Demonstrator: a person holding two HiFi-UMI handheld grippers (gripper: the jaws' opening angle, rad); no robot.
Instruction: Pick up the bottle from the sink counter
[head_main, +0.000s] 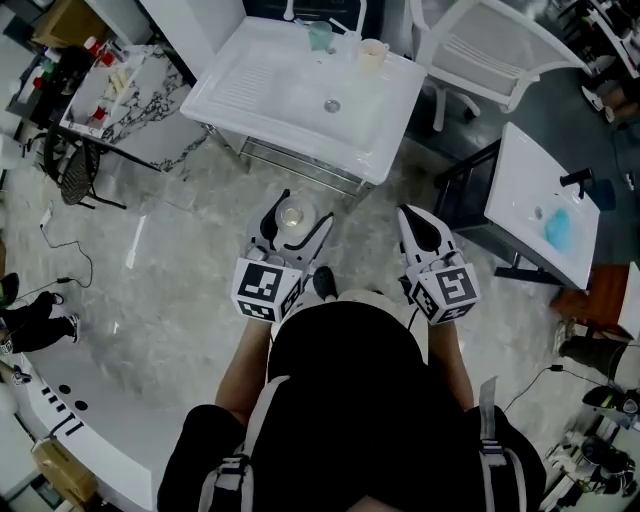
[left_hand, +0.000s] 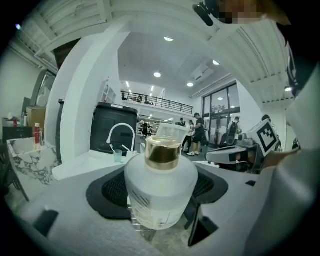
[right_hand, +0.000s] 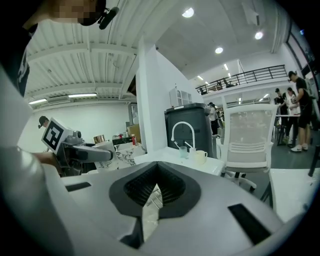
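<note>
Our left hand-held gripper (head_main: 298, 222) is clamped on the frosted, gold-capped bottle (left_hand: 160, 186), which is upright, off the tabletop and over the floor in front of the sink (head_main: 250, 100). We'd hold it level with an even squeeze. The right hand-held gripper (head_main: 421, 228) is closed to a slit and holds nothing. At the sink's back edge stand 2 cups, a teal tumbler (head_main: 319, 36) and a cream mug (head_main: 372, 54); their contents are unclear.

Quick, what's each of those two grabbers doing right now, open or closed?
Left gripper: closed on the bottle.
Right gripper: closed, empty.
</note>
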